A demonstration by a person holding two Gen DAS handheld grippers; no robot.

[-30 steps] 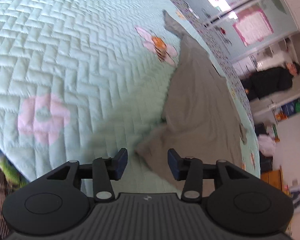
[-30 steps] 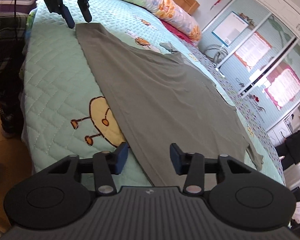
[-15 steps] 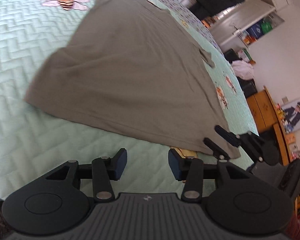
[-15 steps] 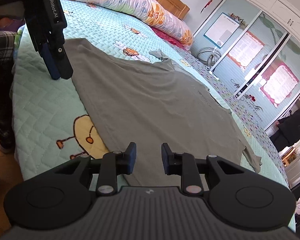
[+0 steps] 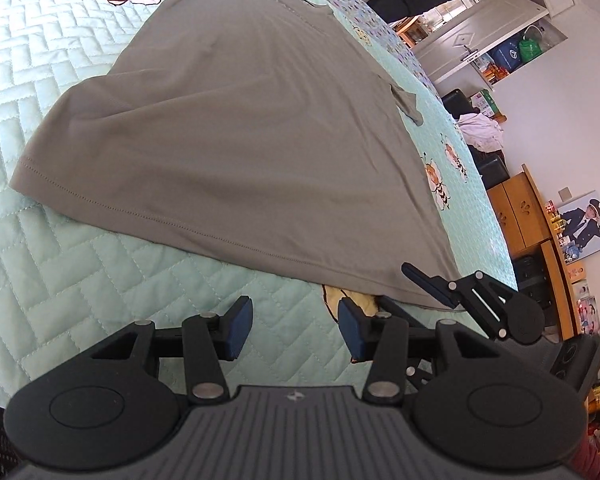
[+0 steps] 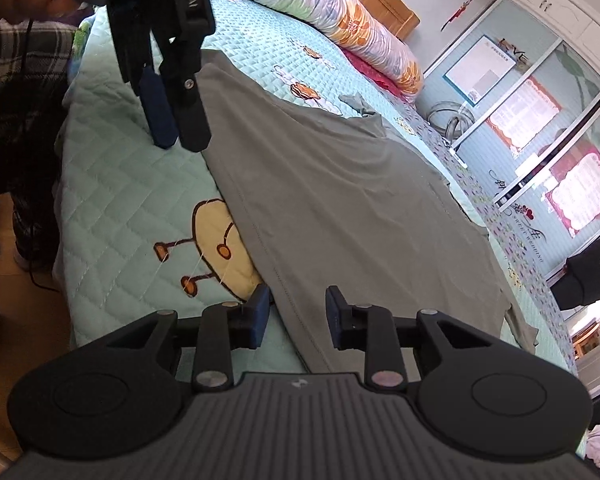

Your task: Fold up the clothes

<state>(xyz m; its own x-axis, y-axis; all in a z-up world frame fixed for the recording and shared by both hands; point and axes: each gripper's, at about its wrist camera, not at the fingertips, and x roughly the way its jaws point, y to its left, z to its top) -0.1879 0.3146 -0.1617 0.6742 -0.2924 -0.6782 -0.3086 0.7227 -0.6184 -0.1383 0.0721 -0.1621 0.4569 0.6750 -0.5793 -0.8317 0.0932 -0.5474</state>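
The grey T-shirt [image 5: 236, 136] lies spread flat on the bed's mint quilted cover [image 5: 60, 272], its hem running just ahead of both sets of jaws. The left gripper [image 5: 294, 330] hangs with jaws spread and empty over bare quilt, the hem just beyond its tips. The right gripper [image 6: 294, 316] has jaws parted after a recent narrowing; the shirt's corner lies between them, but the pads do not press it. White lettering on the left gripper's body reads "nRobot.AI". A wall decal [image 6: 530, 226] reads "SWEET WEDDING".
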